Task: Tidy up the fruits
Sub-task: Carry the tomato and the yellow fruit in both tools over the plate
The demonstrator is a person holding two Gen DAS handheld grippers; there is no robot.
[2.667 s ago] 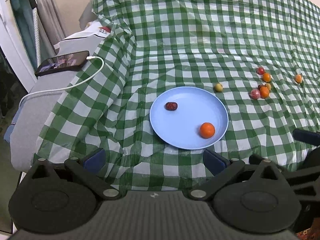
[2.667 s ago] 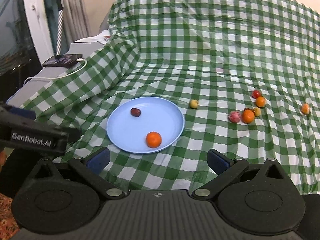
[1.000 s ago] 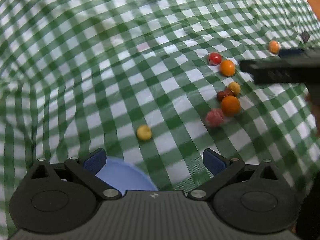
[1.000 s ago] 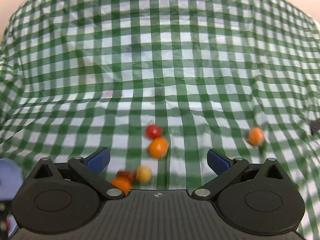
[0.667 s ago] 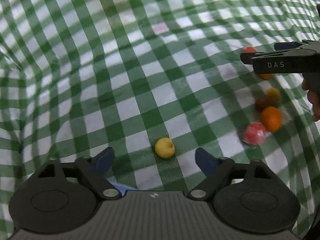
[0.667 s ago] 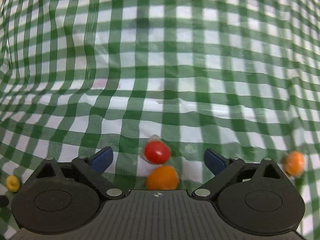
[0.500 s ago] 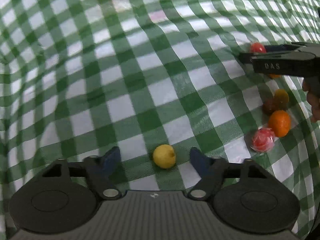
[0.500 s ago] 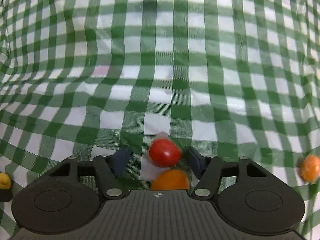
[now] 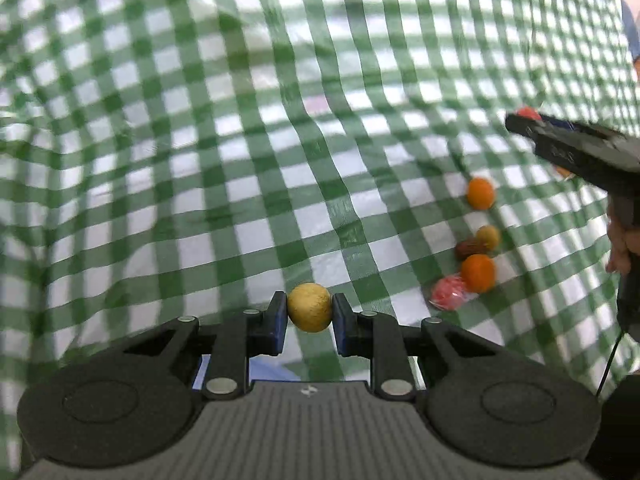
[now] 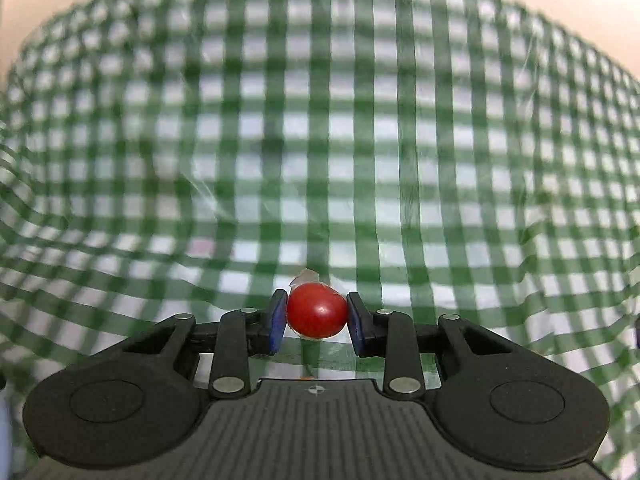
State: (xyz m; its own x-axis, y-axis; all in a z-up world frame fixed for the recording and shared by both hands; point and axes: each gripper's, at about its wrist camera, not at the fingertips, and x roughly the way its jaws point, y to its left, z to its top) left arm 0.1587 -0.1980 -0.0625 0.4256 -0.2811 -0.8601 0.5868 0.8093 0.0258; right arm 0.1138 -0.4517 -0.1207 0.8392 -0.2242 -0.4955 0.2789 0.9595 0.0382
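Observation:
My left gripper (image 9: 310, 310) is shut on a small yellow fruit (image 9: 309, 307), held just above the green checked cloth (image 9: 240, 140). My right gripper (image 10: 317, 318) is shut on a red cherry tomato (image 10: 316, 315) over the same cloth (image 10: 360, 160). In the left wrist view the right gripper's body (image 9: 576, 152) shows at the right, with the tomato (image 9: 527, 113) at its tip. Loose fruits lie below it: an orange one (image 9: 480, 193), a small yellow-brown one (image 9: 489, 237), a dark brown one (image 9: 468, 249), another orange (image 9: 477, 273) and a pink-red one (image 9: 449, 298).
A sliver of the blue plate (image 9: 276, 372) shows under my left gripper's fingers. The cloth is wrinkled and rises toward the back. A hand and cable (image 9: 624, 248) are at the right edge of the left wrist view.
Both grippers moved in over the fruits and closed: the left on the yellow fruit, the right on the red tomato. Both now hold their fruit lifted slightly off the cloth.

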